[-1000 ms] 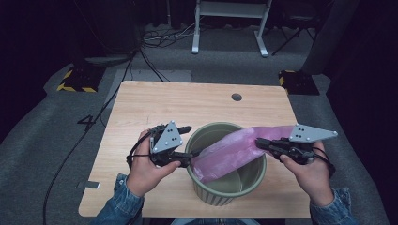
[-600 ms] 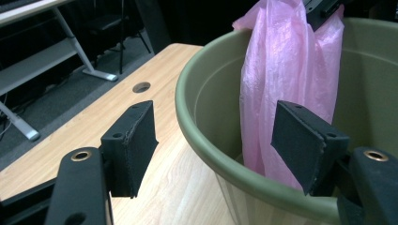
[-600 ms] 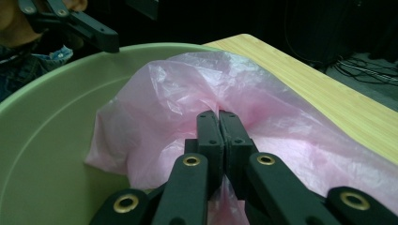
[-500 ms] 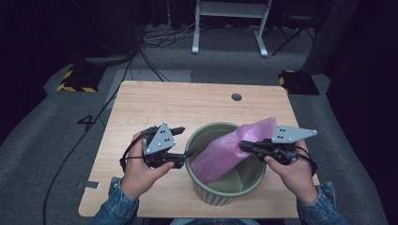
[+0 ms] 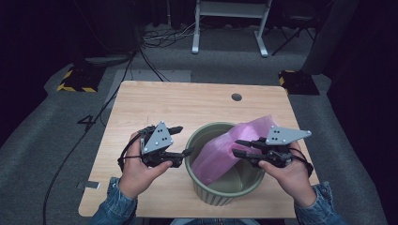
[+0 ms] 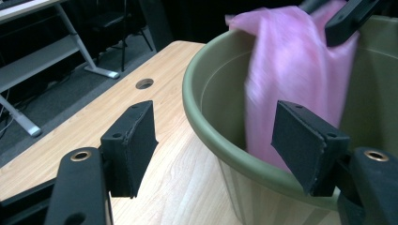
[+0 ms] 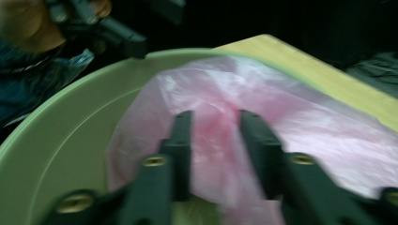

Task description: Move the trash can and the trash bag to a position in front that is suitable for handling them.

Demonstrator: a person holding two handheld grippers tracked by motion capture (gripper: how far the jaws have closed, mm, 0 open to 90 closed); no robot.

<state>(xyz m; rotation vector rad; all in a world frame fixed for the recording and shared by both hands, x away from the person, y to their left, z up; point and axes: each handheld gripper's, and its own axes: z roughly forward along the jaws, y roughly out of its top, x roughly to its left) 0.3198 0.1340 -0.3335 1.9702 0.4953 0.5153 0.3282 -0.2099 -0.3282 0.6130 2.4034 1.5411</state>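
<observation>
My left gripper (image 5: 180, 140) hangs at the left side of the green bin (image 5: 206, 192), jaws spread wide and straddling its rim: one jaw over the desk (image 5: 187, 103), the other inside the wall, neither pressing. The pink plastic bag (image 5: 225, 150) lies partly in the bin, its upper end poking over the far right rim. My right gripper (image 5: 240, 148) sits over the bin's right side; its jaws have just been opening, with bag film bunched loosely between them, released.
</observation>
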